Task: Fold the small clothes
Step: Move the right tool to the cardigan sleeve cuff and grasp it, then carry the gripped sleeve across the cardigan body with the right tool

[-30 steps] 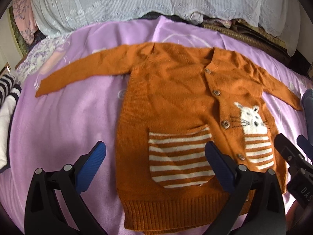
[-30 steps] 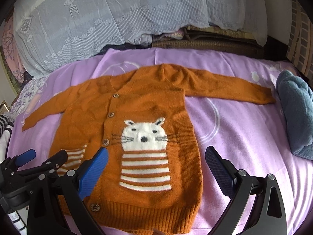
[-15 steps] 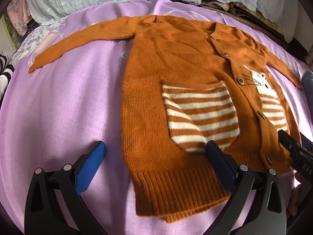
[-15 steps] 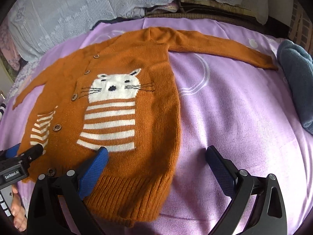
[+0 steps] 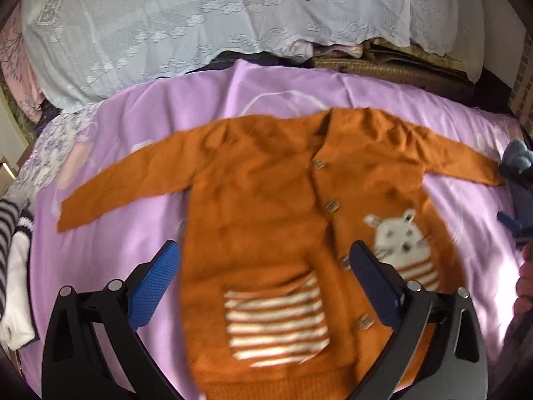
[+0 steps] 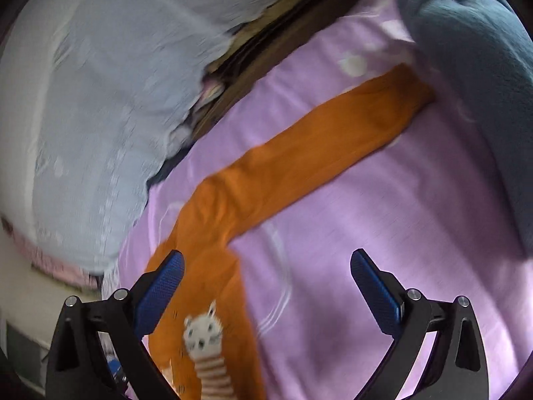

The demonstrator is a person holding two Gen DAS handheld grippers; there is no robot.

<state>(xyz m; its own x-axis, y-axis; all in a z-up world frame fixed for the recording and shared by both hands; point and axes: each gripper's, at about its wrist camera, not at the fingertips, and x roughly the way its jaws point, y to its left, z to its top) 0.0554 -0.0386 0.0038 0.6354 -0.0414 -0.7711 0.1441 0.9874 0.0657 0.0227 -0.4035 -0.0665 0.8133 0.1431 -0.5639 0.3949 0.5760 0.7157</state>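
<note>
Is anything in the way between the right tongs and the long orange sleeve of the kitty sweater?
Nothing visible is. The right tongs are open, and only bare purple bed sheet lies between them and the sleeve of the orange knitted cat cardigan. The folded blue-grey fleece cloth lies beyond the cuff.

An orange knitted cardigan (image 5: 266, 200) has a white cat face (image 5: 399, 236) on its front above orange-and-white stripes, and a pocket (image 5: 276, 320) striped the same way. Its buttons (image 5: 331, 205) look brownish, though blur makes this uncertain. The bed sheet (image 5: 110, 240) beneath is lilac with faint white line drawings. A pale blue-white lace cloth (image 5: 200, 20) lies behind. A teal-blue garment (image 6: 473, 50) and a black-and-white striped garment (image 5: 8, 226) sit at the sides. Each hand-held gripper (image 5: 266, 286) is black with blue finger pads (image 5: 153, 286).
</note>
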